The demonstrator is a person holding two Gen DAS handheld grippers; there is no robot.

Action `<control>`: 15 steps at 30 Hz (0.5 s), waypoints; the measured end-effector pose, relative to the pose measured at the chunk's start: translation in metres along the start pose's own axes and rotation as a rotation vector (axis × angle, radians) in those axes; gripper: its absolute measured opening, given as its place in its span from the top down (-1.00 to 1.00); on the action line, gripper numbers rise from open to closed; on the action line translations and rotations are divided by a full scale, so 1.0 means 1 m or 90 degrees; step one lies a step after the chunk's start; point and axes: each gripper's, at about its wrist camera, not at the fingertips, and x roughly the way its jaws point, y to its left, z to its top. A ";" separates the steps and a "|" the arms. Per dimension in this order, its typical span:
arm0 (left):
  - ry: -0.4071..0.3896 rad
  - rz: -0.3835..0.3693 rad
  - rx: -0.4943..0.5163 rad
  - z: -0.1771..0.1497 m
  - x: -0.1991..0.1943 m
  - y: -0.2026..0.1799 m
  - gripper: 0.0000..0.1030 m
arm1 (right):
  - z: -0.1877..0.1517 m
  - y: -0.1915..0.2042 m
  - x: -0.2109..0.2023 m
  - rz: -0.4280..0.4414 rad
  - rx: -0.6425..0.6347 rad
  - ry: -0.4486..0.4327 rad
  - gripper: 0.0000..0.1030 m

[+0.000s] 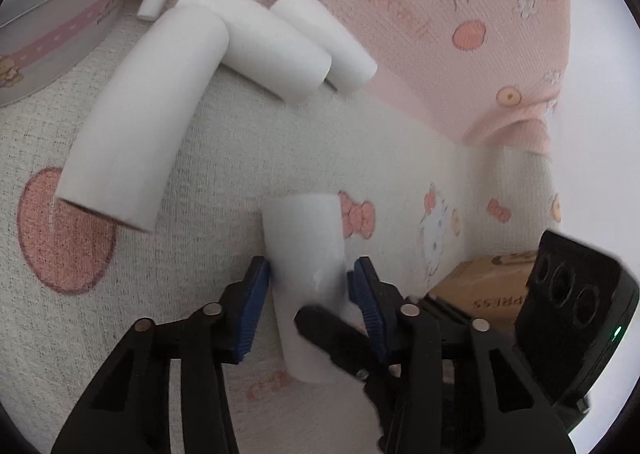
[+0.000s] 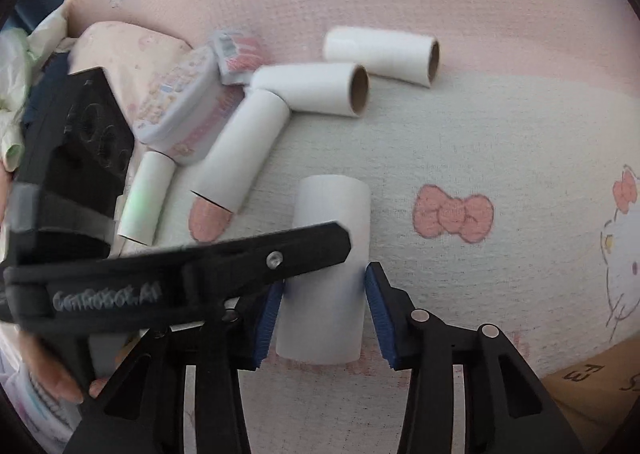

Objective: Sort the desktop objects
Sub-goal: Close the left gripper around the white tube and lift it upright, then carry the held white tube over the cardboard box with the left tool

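Note:
A white paper roll (image 1: 306, 254) lies on the cream part of a cartoon-print blanket (image 1: 200, 158). My left gripper (image 1: 310, 282) straddles it: the left blue pad touches the roll, while a thin gap shows at the right pad. One black finger of the right gripper (image 1: 332, 338) crosses the roll's near end. In the right wrist view the same roll (image 2: 326, 294) sits between the pads of my right gripper (image 2: 324, 306), and both pads press its sides. A finger of the left gripper (image 2: 240, 262) lies across the roll's far half.
Three more white rolls (image 1: 136, 122) (image 1: 264, 42) (image 1: 324, 38) lie beyond, and another (image 2: 146, 198) shows in the right wrist view. A pastel tin (image 2: 180, 102) and a small pack (image 2: 238, 54) sit at the left. A cardboard box (image 2: 592, 386) stands at the right.

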 end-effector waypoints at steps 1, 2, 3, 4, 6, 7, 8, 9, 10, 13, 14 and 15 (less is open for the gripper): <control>-0.003 -0.002 -0.001 0.000 0.000 0.000 0.11 | 0.000 -0.001 0.000 0.003 0.004 0.002 0.21; -0.003 -0.006 -0.004 0.000 -0.001 0.001 0.15 | 0.000 -0.001 0.000 0.002 0.003 0.002 0.21; -0.004 -0.011 -0.011 0.000 -0.001 0.003 0.15 | 0.000 0.000 0.001 0.001 0.000 0.002 0.20; -0.004 -0.017 -0.018 -0.001 -0.001 0.005 0.15 | 0.000 0.000 0.001 0.002 -0.001 0.005 0.20; -0.004 -0.025 -0.023 -0.003 -0.001 0.007 0.15 | 0.001 -0.002 0.002 0.009 0.005 0.016 0.19; -0.005 -0.025 -0.023 -0.004 -0.001 0.007 0.15 | 0.001 -0.003 0.002 0.014 0.011 0.020 0.19; -0.005 -0.026 -0.023 -0.005 -0.001 0.007 0.15 | 0.000 -0.004 0.003 0.018 0.016 0.022 0.18; -0.005 -0.028 -0.024 -0.005 -0.001 0.006 0.15 | -0.001 -0.006 0.004 0.021 0.021 0.026 0.17; -0.003 -0.030 -0.024 -0.006 -0.001 0.006 0.15 | -0.001 -0.006 0.006 0.024 0.027 0.031 0.17; -0.003 -0.030 -0.019 -0.010 -0.003 0.006 0.15 | -0.005 -0.008 0.007 0.023 0.035 0.040 0.16; -0.003 -0.029 -0.019 -0.012 -0.005 0.007 0.15 | -0.006 -0.007 0.007 0.022 0.036 0.041 0.16; -0.004 -0.032 -0.023 -0.013 -0.006 0.008 0.15 | -0.007 -0.006 0.006 0.022 0.037 0.041 0.16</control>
